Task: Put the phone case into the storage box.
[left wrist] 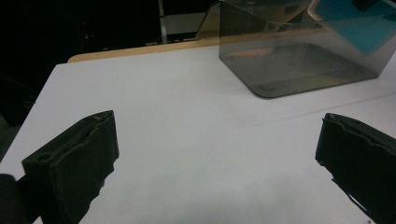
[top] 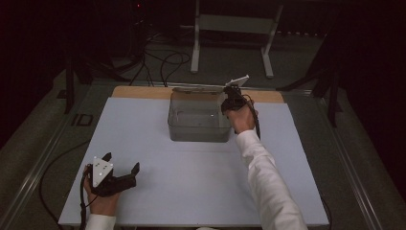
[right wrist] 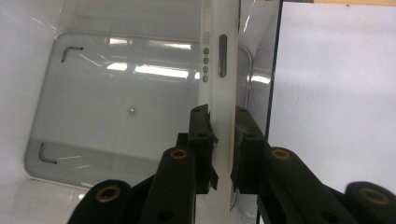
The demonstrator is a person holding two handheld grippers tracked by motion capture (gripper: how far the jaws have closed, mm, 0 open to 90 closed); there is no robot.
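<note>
A clear grey plastic bin (top: 198, 132) stands at the back middle of the white table (top: 191, 187). My right gripper (top: 231, 96) hangs over the bin's right end. It is shut on a thin white flat device (right wrist: 219, 70), gripped by its edge, which carries small buttons and a slot. The device hangs edge-up over the bin's bare floor (right wrist: 116, 93), just inside the right wall. In the left gripper view the device (left wrist: 359, 28) shows a blue face through the bin (left wrist: 289, 65). My left gripper (top: 122, 161) rests open at the front left with bare table between its jaws (left wrist: 217, 140).
A wooden board edge (top: 139, 92) shows behind the white table top. A white metal stand (top: 230, 24) and dark cables (top: 163, 62) sit on the floor beyond the table. A sleeve (top: 268, 182) crosses the table's right half.
</note>
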